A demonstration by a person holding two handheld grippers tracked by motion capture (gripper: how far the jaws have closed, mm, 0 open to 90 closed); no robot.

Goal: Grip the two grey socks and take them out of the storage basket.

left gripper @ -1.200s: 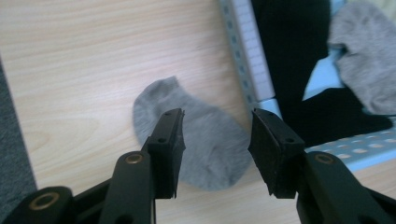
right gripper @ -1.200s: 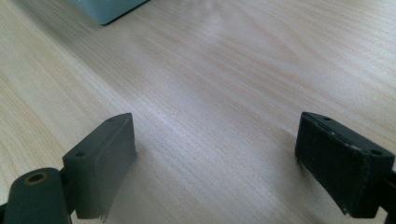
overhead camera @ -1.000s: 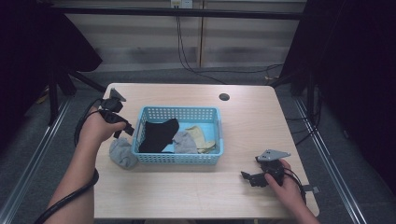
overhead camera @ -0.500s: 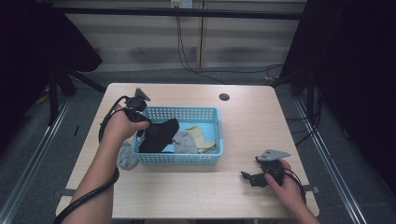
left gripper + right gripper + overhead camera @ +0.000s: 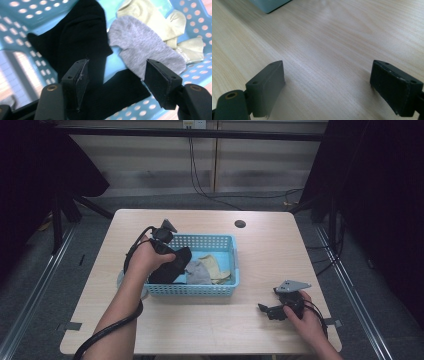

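A blue plastic basket [image 5: 200, 290] stands mid-table with socks in it: a black sock [image 5: 175, 265] [image 5: 85, 37] at its left end, a grey sock [image 5: 199, 272] [image 5: 140, 47] in the middle, and beige socks [image 5: 215, 265] [image 5: 150, 12] beyond. My left gripper [image 5: 171, 255] [image 5: 116, 65] hangs over the basket's left end, just above the black sock. Its jaws have just been opening, stand open, and hold nothing. My right gripper [image 5: 263, 309] [image 5: 325, 67] rests on the bare table near the front right, open and empty.
A grey piece of cloth [image 5: 120, 279] lies on the table [image 5: 280, 255] just left of the basket, partly under my left forearm. A dark round hole [image 5: 240, 224] sits near the table's far edge. A cable trails from the left gripper.
My left hand has moved right, from beside the basket's left end to over it, and sunk toward the black sock. The right hand has stayed put.
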